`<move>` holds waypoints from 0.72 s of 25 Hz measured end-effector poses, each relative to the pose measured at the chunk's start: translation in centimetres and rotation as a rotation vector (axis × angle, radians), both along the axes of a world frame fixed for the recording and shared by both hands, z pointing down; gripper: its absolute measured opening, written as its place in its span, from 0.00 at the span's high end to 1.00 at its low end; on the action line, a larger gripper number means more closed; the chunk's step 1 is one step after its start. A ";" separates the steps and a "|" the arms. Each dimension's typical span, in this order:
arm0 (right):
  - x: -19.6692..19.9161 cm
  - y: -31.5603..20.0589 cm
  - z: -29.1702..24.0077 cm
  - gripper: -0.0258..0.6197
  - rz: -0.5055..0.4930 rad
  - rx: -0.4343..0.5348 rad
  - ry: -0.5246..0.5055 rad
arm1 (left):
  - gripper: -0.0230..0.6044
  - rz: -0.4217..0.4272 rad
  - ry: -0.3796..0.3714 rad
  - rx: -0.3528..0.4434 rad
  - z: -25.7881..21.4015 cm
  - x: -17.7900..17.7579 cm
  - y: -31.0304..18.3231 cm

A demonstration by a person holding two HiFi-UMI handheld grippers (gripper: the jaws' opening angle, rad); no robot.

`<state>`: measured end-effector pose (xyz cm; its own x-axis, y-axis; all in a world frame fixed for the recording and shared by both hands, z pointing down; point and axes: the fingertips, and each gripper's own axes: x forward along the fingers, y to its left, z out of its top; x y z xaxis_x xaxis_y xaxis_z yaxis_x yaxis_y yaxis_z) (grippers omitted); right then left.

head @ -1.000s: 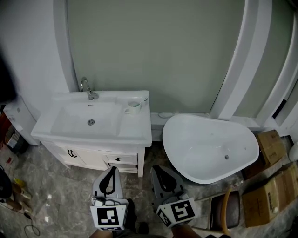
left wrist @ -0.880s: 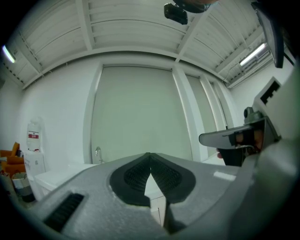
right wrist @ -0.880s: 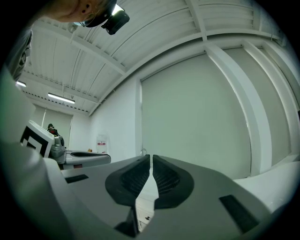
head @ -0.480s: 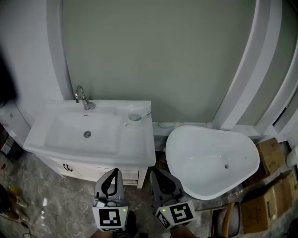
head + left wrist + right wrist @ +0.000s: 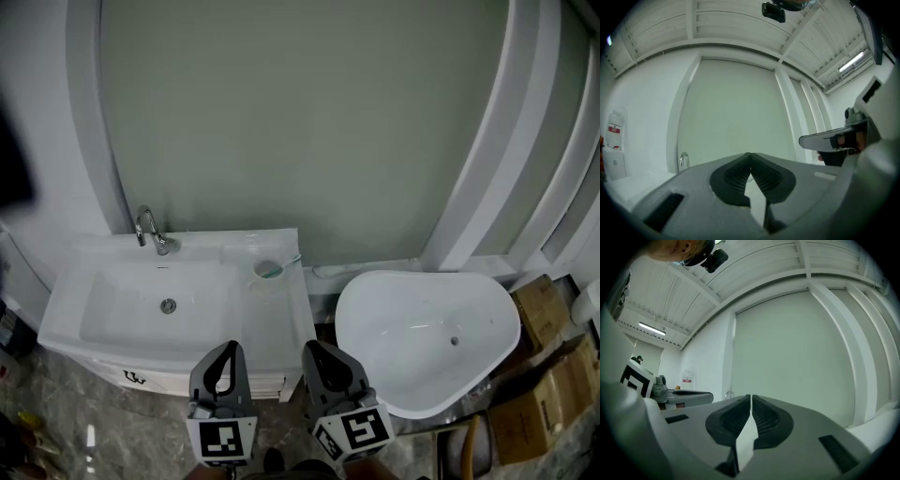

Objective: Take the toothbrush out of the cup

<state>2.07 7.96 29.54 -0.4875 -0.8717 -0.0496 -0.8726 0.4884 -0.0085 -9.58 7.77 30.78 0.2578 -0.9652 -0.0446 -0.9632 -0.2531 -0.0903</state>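
Note:
A clear cup (image 5: pixel 267 270) stands at the back right of the white washbasin (image 5: pixel 281 337), with a toothbrush (image 5: pixel 284 263) leaning out of it to the right. Both grippers hover at the basin's near edge, well short of the cup. My left gripper (image 5: pixel 225 350) is shut and holds nothing; its ribbed pads meet at the tips in the left gripper view (image 5: pixel 750 157). My right gripper (image 5: pixel 317 351) is shut and empty too, with its pads together in the right gripper view (image 5: pixel 751 399). Neither gripper view shows the cup.
A chrome tap (image 5: pixel 150 230) rises at the basin's back left. A white tub (image 5: pixel 427 337) stands to the right of the cabinet, with cardboard boxes (image 5: pixel 544 375) beyond it. A pale green wall panel (image 5: pixel 300 122) runs behind everything.
The basin has slid down the head view and nearer: I have moved toward it. Both grippers went forward with me, from over the floor to the basin's near edge, still shut.

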 end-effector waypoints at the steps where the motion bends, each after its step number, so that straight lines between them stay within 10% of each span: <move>1: 0.0 -0.4 0.1 0.94 0.007 -0.002 0.002 | 0.94 0.007 0.002 -0.001 0.1 0.0 -0.5; 18: 1.3 -5.6 0.9 0.94 0.067 -0.026 0.006 | 0.94 0.050 -0.001 -0.037 1.6 0.6 -6.1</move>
